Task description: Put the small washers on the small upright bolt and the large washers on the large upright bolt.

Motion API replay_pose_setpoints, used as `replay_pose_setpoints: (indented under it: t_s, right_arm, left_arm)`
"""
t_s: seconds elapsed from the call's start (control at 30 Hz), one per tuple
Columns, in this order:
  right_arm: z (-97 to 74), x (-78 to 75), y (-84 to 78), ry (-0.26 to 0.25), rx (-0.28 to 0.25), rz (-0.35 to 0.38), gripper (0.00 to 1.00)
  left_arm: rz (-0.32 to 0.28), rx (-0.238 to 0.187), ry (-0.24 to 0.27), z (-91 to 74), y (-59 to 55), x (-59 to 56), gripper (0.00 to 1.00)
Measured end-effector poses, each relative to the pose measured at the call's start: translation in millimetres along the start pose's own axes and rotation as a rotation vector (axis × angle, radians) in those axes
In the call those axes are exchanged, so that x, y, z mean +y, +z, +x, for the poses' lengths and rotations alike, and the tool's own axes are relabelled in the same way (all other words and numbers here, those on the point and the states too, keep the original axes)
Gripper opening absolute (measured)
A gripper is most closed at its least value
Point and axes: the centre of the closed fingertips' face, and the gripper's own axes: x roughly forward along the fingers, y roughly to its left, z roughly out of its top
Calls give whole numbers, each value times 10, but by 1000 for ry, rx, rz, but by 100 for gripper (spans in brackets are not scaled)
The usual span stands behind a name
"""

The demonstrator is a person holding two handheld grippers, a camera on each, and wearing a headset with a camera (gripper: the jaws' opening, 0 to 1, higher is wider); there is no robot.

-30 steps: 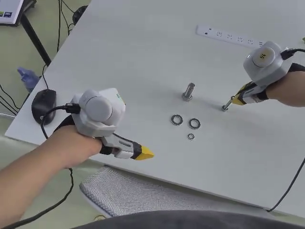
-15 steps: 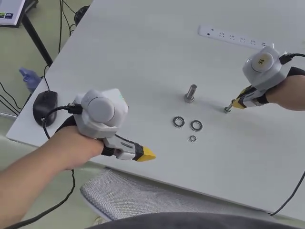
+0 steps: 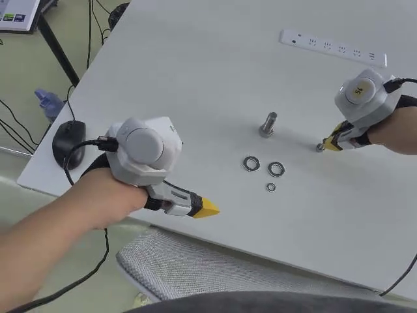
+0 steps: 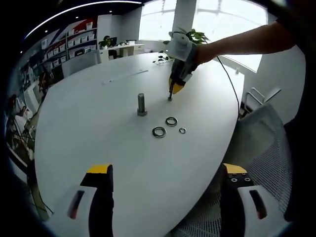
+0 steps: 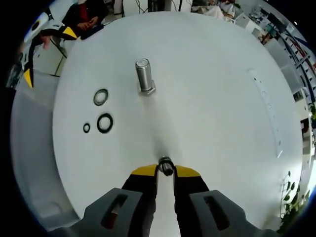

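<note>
right tool (image 5: pixel 166 171) pinched on the small bolt (image 5: pixel 166 164); left tool (image 4: pixel 166 170) wide open, empty.

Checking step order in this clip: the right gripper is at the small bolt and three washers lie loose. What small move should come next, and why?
Probably open the right gripper and back it off the small bolt. Its jaws look closed on the upright bolt, while the small washer lies loose on the table, so the bolt's top must be freed first.
</note>
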Motion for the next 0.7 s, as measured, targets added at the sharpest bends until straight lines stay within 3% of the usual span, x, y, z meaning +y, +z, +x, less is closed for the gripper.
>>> replay_pose_setpoints:
  t_s: [0.7]
  right_arm:
    - [158, 41, -15, 7, 14, -34, 13]
  left_arm:
    - [-14, 9, -4, -74, -41, -37, 86]
